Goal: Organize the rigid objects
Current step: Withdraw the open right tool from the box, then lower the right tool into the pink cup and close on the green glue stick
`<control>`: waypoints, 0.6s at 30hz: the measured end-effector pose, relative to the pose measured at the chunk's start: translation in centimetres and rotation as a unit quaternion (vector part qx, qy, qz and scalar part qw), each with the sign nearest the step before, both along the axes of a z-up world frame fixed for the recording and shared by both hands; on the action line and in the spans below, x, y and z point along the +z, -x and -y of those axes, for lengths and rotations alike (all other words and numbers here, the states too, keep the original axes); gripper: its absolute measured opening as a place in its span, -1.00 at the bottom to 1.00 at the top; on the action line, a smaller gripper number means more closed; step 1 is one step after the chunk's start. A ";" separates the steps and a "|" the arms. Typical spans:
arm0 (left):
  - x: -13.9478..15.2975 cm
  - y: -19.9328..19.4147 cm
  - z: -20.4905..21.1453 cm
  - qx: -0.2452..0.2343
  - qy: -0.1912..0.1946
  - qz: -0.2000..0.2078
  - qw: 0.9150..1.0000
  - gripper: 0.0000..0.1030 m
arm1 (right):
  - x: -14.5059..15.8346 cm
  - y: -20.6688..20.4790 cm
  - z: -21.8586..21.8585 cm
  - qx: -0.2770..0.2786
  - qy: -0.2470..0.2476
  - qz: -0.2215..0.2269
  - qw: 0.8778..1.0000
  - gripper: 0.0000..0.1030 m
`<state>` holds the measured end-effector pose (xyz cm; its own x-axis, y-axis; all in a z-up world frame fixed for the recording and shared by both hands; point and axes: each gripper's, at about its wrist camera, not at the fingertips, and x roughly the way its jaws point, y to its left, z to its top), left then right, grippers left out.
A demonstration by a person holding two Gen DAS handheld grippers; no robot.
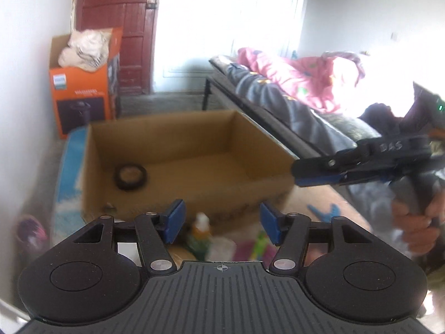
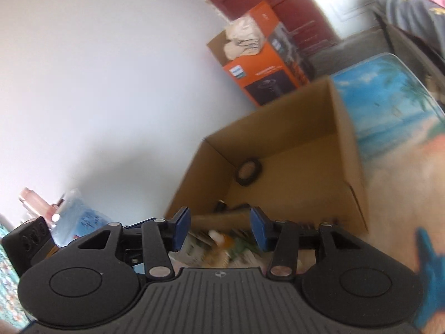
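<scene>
An open cardboard box stands on a table with a beach-print top. A black tape roll lies inside it near a corner. My left gripper is open and empty, just before the box's near wall, above a blurred small bottle and colourful items. My right gripper is open and empty over the same clutter beside the box; it also shows from the side in the left wrist view, at the box's right rim. A blue clip lies on the table.
An orange carton with cloth in it stands by the white wall and red door. A bed with a pink blanket runs along the right. Bottles and packets sit at the left of the right wrist view.
</scene>
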<state>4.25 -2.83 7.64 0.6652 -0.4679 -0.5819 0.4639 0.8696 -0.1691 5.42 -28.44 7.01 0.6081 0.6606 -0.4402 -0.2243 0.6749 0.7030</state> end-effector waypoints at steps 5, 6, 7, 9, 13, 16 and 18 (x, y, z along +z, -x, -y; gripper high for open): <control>-3.5 1.3 2.8 -0.022 -0.003 -0.020 1.000 0.13 | -4.0 2.6 0.0 -0.051 0.034 -0.023 0.998 -0.02; -4.2 1.5 3.6 -0.025 -0.014 -0.019 0.999 0.13 | -4.8 2.7 0.0 -0.059 0.029 -0.031 0.997 -0.02; -4.8 1.4 4.3 -0.030 -0.026 -0.020 0.999 0.10 | -5.5 2.7 0.1 -0.066 0.020 -0.038 0.997 -0.02; -5.8 1.2 5.7 -0.035 -0.041 -0.024 0.998 0.09 | -6.8 2.6 0.3 -0.079 0.000 -0.048 0.996 -0.02; -7.3 0.2 7.3 -0.040 -0.059 -0.022 0.997 -0.03 | -8.4 2.3 0.5 -0.093 -0.029 -0.057 0.994 -0.02; -8.1 -0.5 8.3 -0.034 -0.082 -0.016 0.996 -0.18 | -9.1 1.7 0.3 -0.090 -0.041 -0.060 0.993 -0.02; -8.5 -1.0 8.8 -0.031 -0.093 -0.013 0.995 -0.26 | -9.4 1.4 0.3 -0.088 -0.043 -0.059 0.993 -0.02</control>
